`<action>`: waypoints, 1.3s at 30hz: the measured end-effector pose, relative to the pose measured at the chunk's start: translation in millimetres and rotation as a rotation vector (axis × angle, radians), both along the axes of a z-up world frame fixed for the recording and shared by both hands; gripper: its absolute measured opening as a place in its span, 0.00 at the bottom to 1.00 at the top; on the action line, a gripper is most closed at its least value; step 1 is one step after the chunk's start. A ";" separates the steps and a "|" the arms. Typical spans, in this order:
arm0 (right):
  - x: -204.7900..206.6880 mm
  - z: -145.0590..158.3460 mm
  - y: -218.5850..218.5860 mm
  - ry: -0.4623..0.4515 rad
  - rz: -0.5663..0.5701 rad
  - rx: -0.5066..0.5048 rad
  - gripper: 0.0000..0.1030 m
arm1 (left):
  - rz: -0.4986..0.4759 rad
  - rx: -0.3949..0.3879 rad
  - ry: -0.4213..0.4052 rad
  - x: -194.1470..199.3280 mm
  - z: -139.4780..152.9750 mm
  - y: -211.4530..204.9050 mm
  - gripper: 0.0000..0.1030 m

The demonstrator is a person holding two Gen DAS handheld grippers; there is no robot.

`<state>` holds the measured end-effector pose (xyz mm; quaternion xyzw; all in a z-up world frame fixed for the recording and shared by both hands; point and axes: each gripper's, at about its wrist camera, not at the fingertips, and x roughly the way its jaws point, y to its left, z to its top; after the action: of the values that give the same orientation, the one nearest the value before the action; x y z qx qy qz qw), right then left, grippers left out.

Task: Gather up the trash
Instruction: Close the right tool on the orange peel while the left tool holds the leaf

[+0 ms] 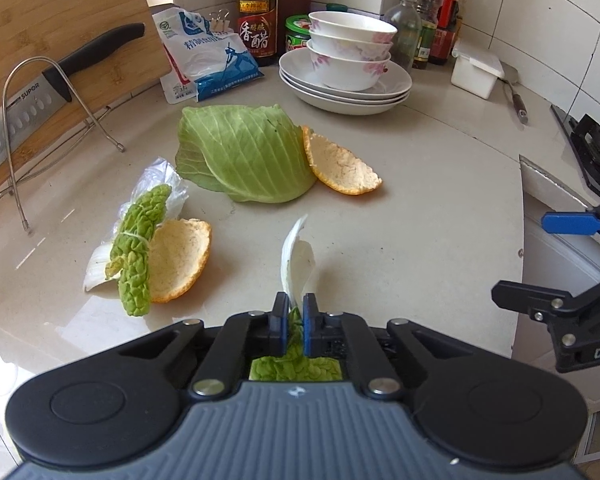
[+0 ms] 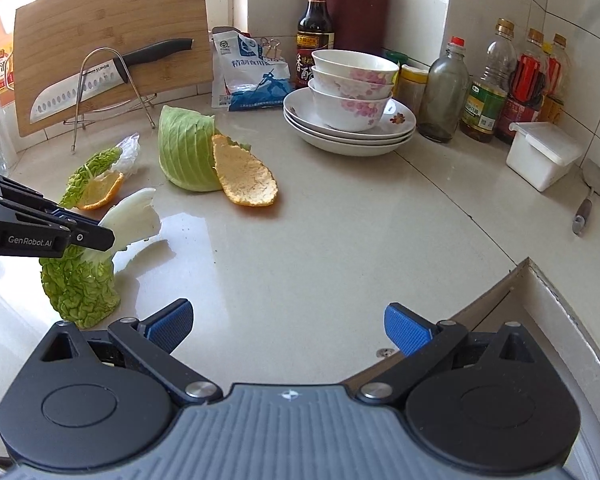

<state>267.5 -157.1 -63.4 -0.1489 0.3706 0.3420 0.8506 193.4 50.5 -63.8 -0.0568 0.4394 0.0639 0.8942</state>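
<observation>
The left hand-held gripper (image 1: 296,312) is closed on a napa cabbage leaf (image 1: 298,256), which is pinched near its middle. The white stem projects forward past the fingertips and the crinkled green blade hangs back under the body; in the right wrist view the leaf (image 2: 84,280) is seen raised off the table (image 2: 320,240), its long axis roughly in line with the fingers. The right hand-held gripper (image 2: 288,326) stands wide open and holds nothing.

The remaining trash lies ahead of the left hand-held gripper. A second napa leaf (image 1: 140,248) leans against an orange peel (image 1: 180,260) forward and to its left, with a clear plastic wrapper (image 1: 160,184) just behind them. A cabbage leaf (image 1: 244,152) lies straight ahead and farther off, with another orange peel (image 1: 340,164) touching its right edge. The left hand-held gripper is judged nearer to all of these; from the right one they lie forward and to the left.

No bin is visible in either view.

The table is pale, glossy stone. Stacked bowls on plates (image 1: 348,64), a salt bag (image 1: 204,56), bottles, and a knife (image 1: 32,100) on a rack before a cutting board (image 1: 60,20) stand along the tiled wall beyond, well apart from the trash.
</observation>
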 end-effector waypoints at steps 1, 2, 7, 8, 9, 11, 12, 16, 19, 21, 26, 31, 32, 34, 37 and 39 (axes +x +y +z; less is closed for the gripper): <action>3.2 -1.1 4.2 0.003 0.009 0.006 1.00 | -0.007 -0.001 -0.001 -1.1 2.1 1.6 0.05; 7.3 -2.4 8.0 0.007 0.019 0.013 1.00 | -0.010 0.000 -0.001 -2.3 4.1 3.0 0.04; 33.2 -16.2 34.4 0.039 0.062 0.024 1.00 | -0.050 0.011 0.004 -6.8 12.1 8.6 0.04; 38.1 -19.6 39.7 0.043 0.069 0.022 1.00 | -0.057 0.013 0.006 -7.5 13.2 9.5 0.04; 43.4 -23.2 44.6 0.048 0.075 0.019 1.00 | -0.062 0.015 0.009 -7.8 13.9 10.2 0.04; 52.1 -29.7 54.3 0.055 0.090 0.009 1.00 | -0.072 0.018 0.012 -8.1 14.8 11.7 0.04; 55.2 -32.2 59.1 0.054 0.099 0.004 1.00 | -0.074 0.020 0.016 -8.0 14.8 12.2 0.04; 67.0 -38.9 76.0 0.056 0.131 -0.006 0.99 | -0.077 0.008 0.021 -6.9 16.5 15.1 0.04; 76.8 -41.0 87.4 0.052 0.156 -0.007 0.99 | -0.077 0.003 0.023 -4.7 17.9 17.1 0.04; 84.4 -42.0 94.8 0.055 0.173 -0.003 0.98 | -0.078 0.002 0.023 -3.1 18.6 17.2 0.04; 95.9 -44.3 112.3 0.030 0.218 -0.010 0.95 | -0.086 0.000 0.026 -0.3 20.1 16.4 0.04; 101.5 -43.4 123.0 0.015 0.266 -0.004 0.89 | -0.093 0.001 0.034 3.5 19.9 16.4 0.04; 102.0 -42.9 124.0 0.014 0.273 0.000 0.87 | -0.094 0.002 0.035 4.0 19.8 16.3 0.04; 103.5 -42.5 126.3 0.011 0.280 0.002 0.83 | -0.098 0.002 0.036 4.2 20.0 16.0 0.04; 104.2 -41.1 126.4 0.007 0.286 0.005 0.71 | -0.106 0.003 0.036 4.6 20.1 15.4 0.04; 103.2 -39.8 124.5 0.006 0.290 0.005 0.59 | -0.109 -0.002 0.038 4.9 19.9 16.0 0.04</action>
<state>370.8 -32.6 -103.1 -0.1981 0.3467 0.4628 0.7915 198.3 66.5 -43.9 -0.0325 0.4589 0.0155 0.8877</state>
